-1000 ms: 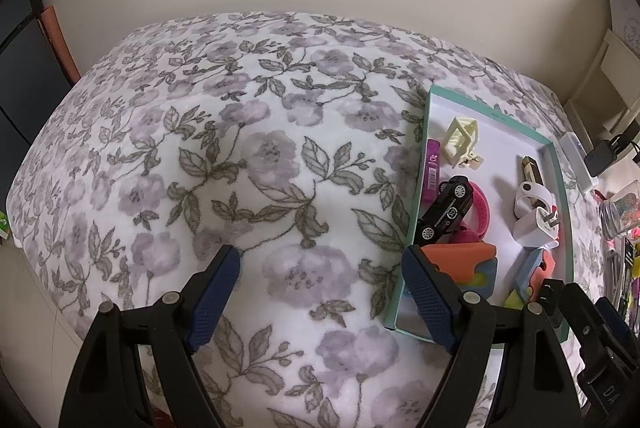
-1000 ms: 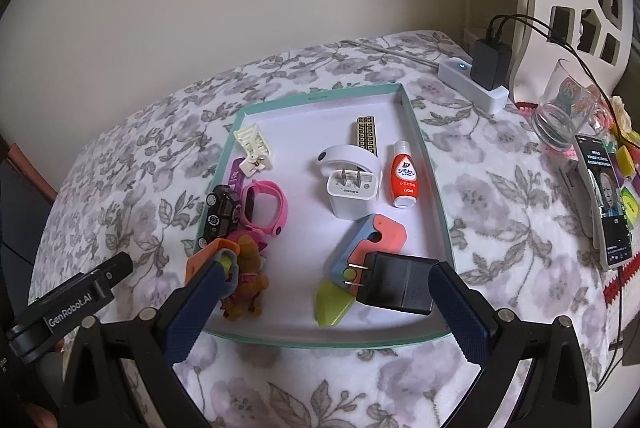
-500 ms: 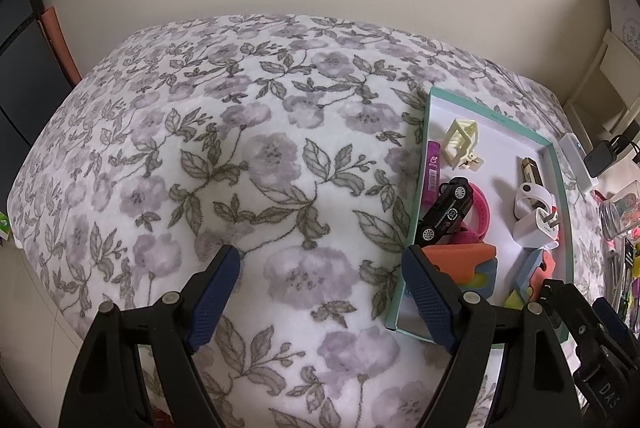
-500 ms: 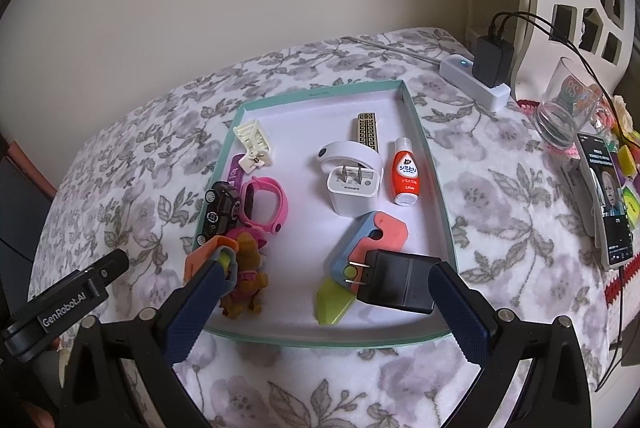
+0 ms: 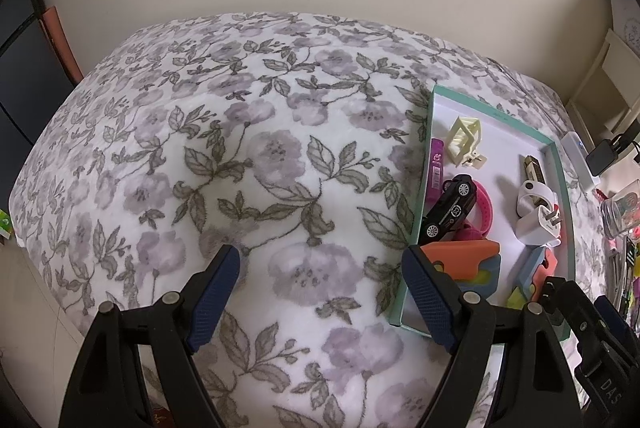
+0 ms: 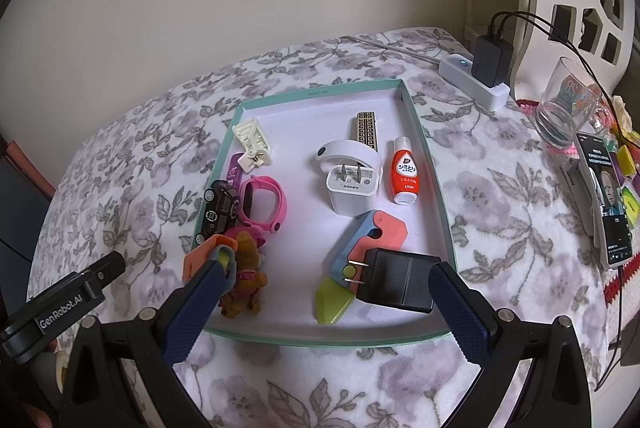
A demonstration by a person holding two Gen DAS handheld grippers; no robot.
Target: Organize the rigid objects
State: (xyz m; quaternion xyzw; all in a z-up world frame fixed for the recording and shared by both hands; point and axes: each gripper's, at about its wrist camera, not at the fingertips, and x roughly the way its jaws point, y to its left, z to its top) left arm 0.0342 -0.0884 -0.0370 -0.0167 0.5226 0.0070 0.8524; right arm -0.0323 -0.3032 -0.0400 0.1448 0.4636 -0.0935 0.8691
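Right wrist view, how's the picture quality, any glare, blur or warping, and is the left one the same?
Right wrist view: sharp, soft even light, faint shadows under the black charger; strong fisheye bends the tray edges, dark vignette in the corners; small glints on the glass. Left wrist view: same barrel warp, the floral blanket bulges like a dome; dimmer, slightly softer toward the rim.

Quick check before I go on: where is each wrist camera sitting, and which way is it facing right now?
Left wrist: on the left gripper, tilted down at floral cloth, tray at right; the right gripper's tip shows in the corner.
Right wrist: on the right gripper, tilted down over the tray, black charger by one finger; the left gripper's tip shows.
Shared: tray, toy car, pink watch.
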